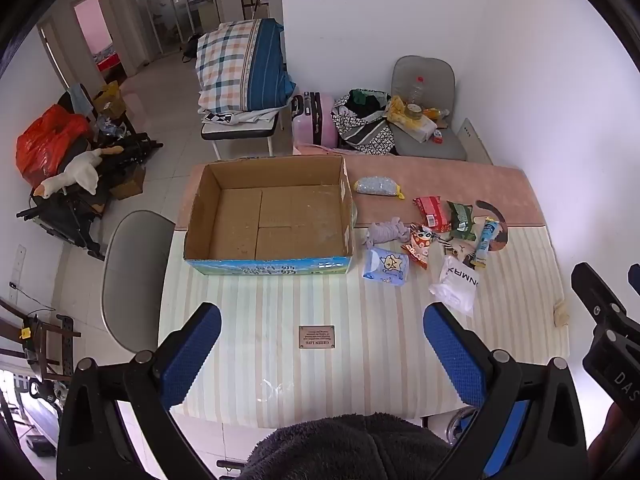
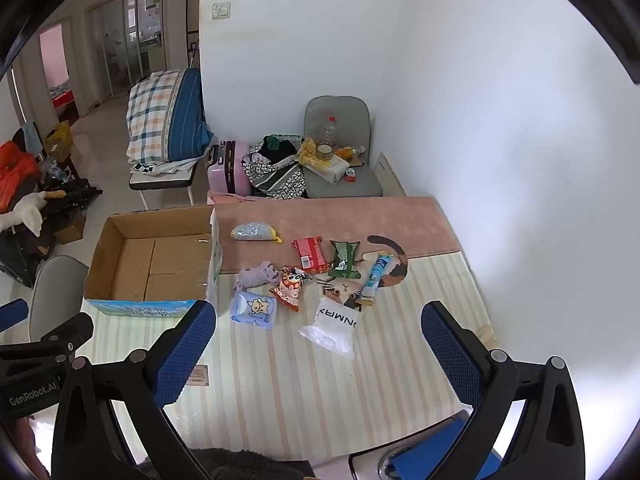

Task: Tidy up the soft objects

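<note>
An empty cardboard box (image 1: pixel 268 216) (image 2: pixel 156 264) stands open on the striped table (image 1: pixel 320 312). Right of it lie soft items: a blue tissue pack (image 1: pixel 386 266) (image 2: pixel 255 310), a lilac cloth toy (image 1: pixel 386 232) (image 2: pixel 258 274), a white pouch (image 1: pixel 456 282) (image 2: pixel 334 328), a red packet (image 1: pixel 430 210) (image 2: pixel 310 254), a green packet (image 1: pixel 460 214) (image 2: pixel 344 258), a bead bag (image 1: pixel 376 186) (image 2: pixel 252 231). My left gripper (image 1: pixel 322 326) is open over the table's near part, empty. My right gripper (image 2: pixel 318 326) is open and empty, short of the white pouch.
A cartoon snack bag (image 2: pixel 290 286), a blue tube (image 2: pixel 378 276) and a cat-shaped mat (image 2: pixel 390 260) lie among the items. A grey chair (image 1: pixel 128 276) stands left of the table. A white wall (image 2: pixel 520 160) runs along the right. Luggage and a loaded chair (image 2: pixel 340 168) stand behind.
</note>
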Demonstrator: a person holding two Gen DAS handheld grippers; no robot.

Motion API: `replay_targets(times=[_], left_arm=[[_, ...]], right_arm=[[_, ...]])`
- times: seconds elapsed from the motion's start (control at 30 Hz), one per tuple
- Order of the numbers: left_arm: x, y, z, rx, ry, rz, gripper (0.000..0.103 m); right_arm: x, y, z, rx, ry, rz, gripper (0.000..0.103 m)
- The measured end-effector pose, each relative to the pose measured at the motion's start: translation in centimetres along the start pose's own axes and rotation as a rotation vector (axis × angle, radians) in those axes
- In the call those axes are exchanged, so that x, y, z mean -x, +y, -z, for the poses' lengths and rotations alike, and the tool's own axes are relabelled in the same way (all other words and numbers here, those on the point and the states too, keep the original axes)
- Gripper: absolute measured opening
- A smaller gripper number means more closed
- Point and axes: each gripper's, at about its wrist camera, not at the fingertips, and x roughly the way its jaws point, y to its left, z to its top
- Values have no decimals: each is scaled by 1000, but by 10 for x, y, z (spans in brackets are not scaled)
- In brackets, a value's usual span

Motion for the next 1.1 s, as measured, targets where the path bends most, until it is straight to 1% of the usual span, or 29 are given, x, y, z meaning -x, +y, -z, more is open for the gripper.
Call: replay_targets(times=[0.13, 0.3, 0.5, 0.7, 0.77, 0.9, 1.1], left_arm=[[0, 0, 0, -2, 4, -5, 103], [1, 1, 0, 6, -11, -11, 103], [8, -2, -2, 6, -21, -13, 103], [8, -3, 1, 0, -30, -15, 103], [16, -1, 1, 4, -34, -15, 103], [19, 0, 0, 15, -37, -19, 103], [22, 2, -1, 15, -46, -23, 103]], right_arm=[[4, -3, -1, 1, -7, 15, 103], [9, -5, 0, 16, -18, 26, 103], [7, -7, 5, 11, -22, 15, 103], [17, -6, 1, 21, -29, 22, 103], [27, -4, 2, 24, -36, 20, 103], [33, -5, 2, 28, -44, 21, 103], [29, -10, 2, 27, -47, 9, 103]])
